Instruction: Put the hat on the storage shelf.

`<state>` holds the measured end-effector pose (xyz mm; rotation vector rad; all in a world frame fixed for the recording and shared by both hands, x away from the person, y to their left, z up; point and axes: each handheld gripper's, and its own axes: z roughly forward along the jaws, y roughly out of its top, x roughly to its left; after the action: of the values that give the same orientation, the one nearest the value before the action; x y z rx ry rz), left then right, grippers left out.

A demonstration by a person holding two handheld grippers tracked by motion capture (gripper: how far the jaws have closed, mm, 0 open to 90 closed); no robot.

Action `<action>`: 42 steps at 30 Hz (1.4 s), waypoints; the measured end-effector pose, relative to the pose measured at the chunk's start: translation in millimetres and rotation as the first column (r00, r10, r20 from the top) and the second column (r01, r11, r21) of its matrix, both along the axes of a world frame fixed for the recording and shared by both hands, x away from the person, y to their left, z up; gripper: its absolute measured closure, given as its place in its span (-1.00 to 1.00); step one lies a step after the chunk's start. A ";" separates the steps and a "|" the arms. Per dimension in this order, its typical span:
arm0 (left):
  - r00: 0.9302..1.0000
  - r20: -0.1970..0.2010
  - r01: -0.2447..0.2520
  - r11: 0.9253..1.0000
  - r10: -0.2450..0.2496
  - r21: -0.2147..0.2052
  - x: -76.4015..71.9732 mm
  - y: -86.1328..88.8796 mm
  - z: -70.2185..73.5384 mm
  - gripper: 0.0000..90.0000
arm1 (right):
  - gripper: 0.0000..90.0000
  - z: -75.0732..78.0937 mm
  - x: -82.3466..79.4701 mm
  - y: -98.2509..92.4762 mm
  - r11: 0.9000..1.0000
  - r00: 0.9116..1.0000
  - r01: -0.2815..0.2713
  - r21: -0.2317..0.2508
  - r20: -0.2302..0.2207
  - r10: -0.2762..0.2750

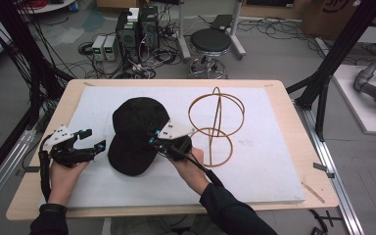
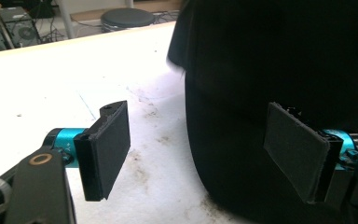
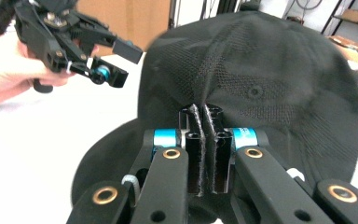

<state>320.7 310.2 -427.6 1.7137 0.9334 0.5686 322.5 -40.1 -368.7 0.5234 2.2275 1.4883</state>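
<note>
The black cap (image 1: 136, 134) lay at the desk's (image 1: 284, 127) centre, the wire stand (image 1: 215, 125) at three o'clock. The right gripper (image 3: 204, 122) pinched cap fabric; the left gripper (image 1: 97, 141), released, waited at nine o'clock.

**Table and what sits on it**

Wooden table (image 1: 293, 142) carries a white board (image 1: 269, 166) covering most of its top. On the board: black cap (image 1: 134, 132), and just right of the cap, touching the board, a wooden ring frame (image 1: 216, 125).

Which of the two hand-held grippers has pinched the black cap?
The right gripper: its jaws are shut on a fold of the cap. The left gripper hangs open beside the cap.
</note>
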 end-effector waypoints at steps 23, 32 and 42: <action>0.998 -0.005 -0.057 0.997 0.057 -0.042 -3.4 16.4 -2.2 -0.49 | 1.00 37.9 -4.3 5.1 0.998 0.998 -0.037 0.041 0.055 0.035; 0.999 -0.008 -0.051 0.998 0.051 -0.044 -3.8 15.5 -2.8 -0.49 | 1.00 48.0 -4.0 8.8 0.999 0.998 -0.036 0.041 0.057 0.034; 0.999 -0.012 -0.046 0.998 0.046 -0.038 -3.7 14.6 -3.5 -0.49 | 1.00 47.2 -2.0 6.3 0.998 0.998 -0.046 0.048 0.039 0.044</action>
<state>317.0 324.8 -431.1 1.6665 0.9878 0.5684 320.5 -33.8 -321.5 0.4589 2.1921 1.5657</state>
